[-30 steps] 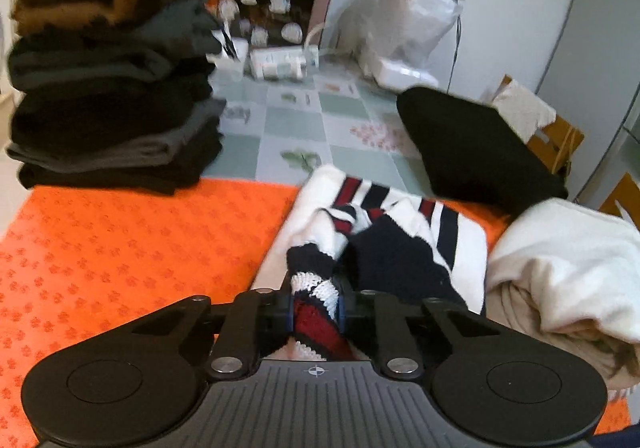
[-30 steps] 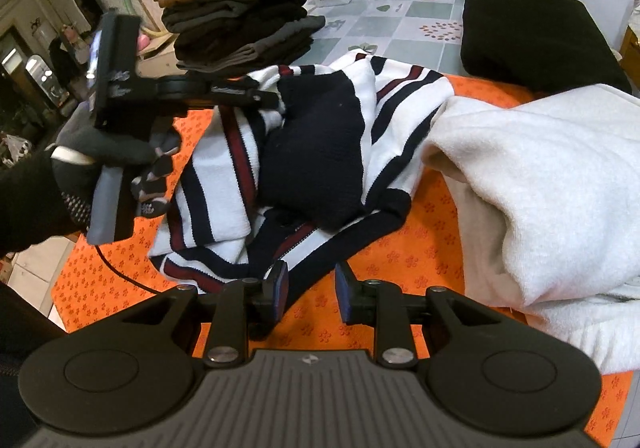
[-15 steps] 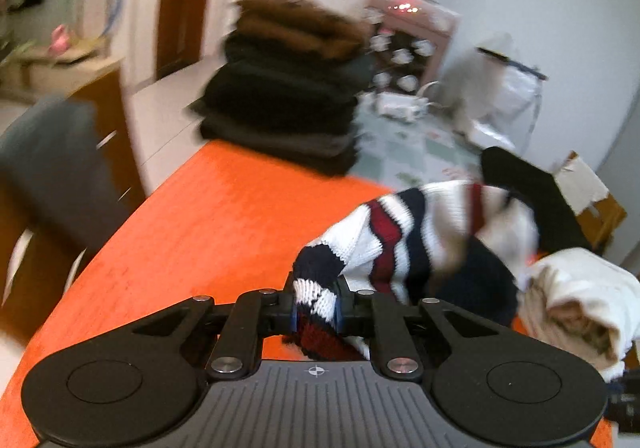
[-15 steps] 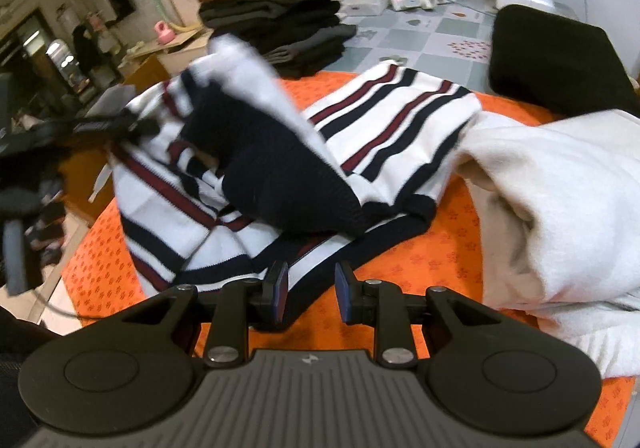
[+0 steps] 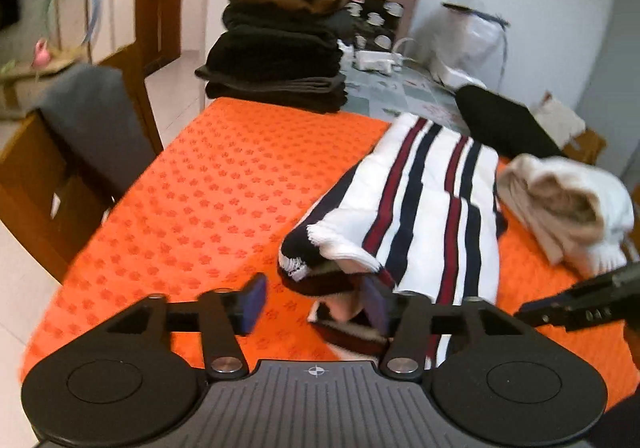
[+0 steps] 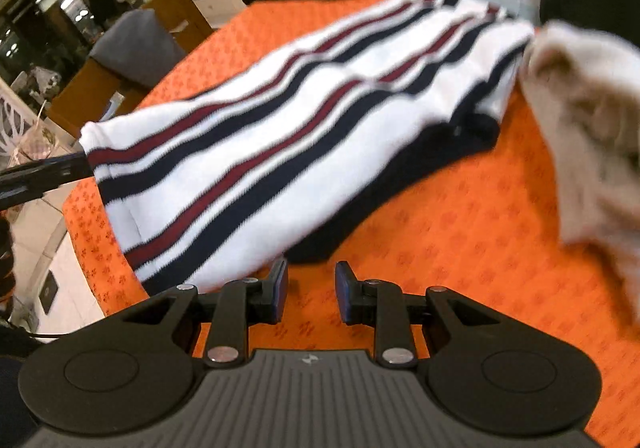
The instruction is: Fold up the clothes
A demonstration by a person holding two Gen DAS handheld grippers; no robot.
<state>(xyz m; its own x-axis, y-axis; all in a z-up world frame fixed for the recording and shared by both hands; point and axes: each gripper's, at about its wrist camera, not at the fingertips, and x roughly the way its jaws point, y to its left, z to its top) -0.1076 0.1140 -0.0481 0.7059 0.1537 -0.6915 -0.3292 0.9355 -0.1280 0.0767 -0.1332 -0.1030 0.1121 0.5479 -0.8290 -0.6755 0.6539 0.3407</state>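
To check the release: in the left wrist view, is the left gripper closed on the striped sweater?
No, the left gripper is wide open and the striped sweater lies on the orange tablecloth.

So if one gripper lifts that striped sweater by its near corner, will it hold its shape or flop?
Probably flop: the striped sweater is soft knit, and its near end already bunches and curls. It likely drapes and unfolds from one corner. The knit probably grips the orange cloth rather than sliding.

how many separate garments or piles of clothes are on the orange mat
3: the striped sweater spread mid-mat, the cream garment bunched to its right, and the black garment on the far right edge. The dark folded stack sits just beyond the mat; more may be hidden.
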